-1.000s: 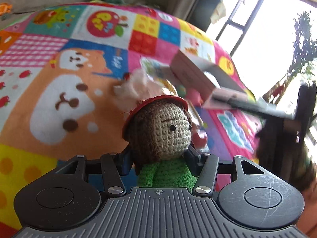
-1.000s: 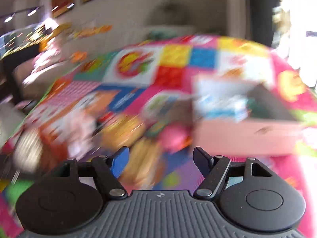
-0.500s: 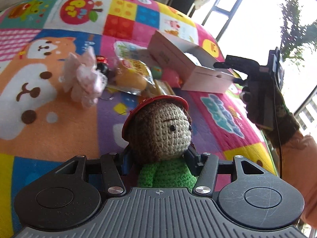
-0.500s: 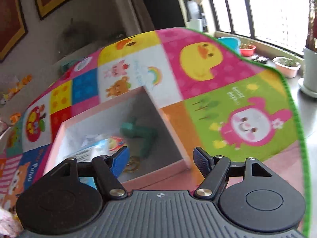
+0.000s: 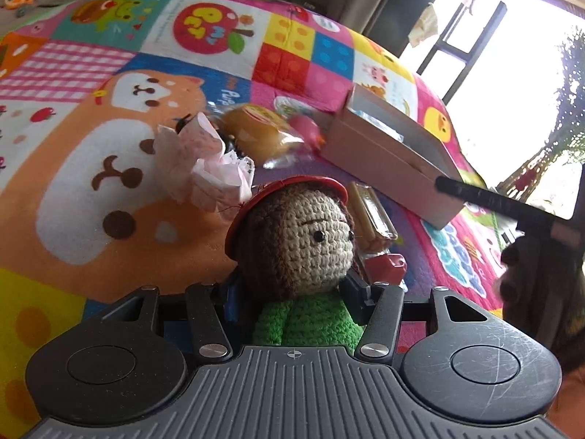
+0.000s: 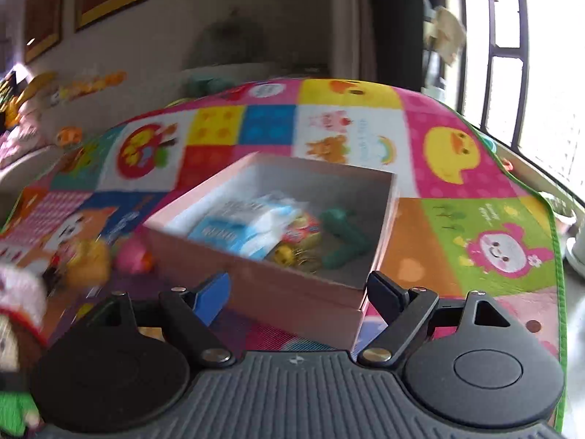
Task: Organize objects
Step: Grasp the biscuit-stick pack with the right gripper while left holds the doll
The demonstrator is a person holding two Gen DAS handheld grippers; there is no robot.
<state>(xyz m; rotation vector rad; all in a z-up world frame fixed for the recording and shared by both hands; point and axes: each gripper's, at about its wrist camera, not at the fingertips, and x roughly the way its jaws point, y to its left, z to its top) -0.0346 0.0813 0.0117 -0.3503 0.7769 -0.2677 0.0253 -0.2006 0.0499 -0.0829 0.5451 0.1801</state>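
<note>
My left gripper (image 5: 292, 292) is shut on a crochet doll (image 5: 303, 241) with a red cap and a green body, held above the patchwork play mat (image 5: 109, 190). The doll also shows at the left edge of the right wrist view (image 6: 11, 336). My right gripper (image 6: 299, 292) hovers just short of the near wall of an open pink box (image 6: 278, 285). Its jaws are opening and nothing is between them. The box (image 5: 387, 161) holds a blue-and-white pack (image 6: 252, 226), a green toy (image 6: 343, 241) and a small gold item (image 6: 292, 256).
Loose on the mat left of the box lie a crumpled pink wrapper (image 5: 208, 168), a wrapped bun (image 5: 256, 139), a pink toy (image 5: 305, 131), a biscuit packet (image 5: 373, 216) and a red piece (image 5: 387, 267). A window is at the right, past the mat's edge (image 6: 555, 241).
The right wrist view has swung left from the mat's far corner back onto the box, with its jaws wider apart. The left gripper keeps the doll, and its view has shifted a little.
</note>
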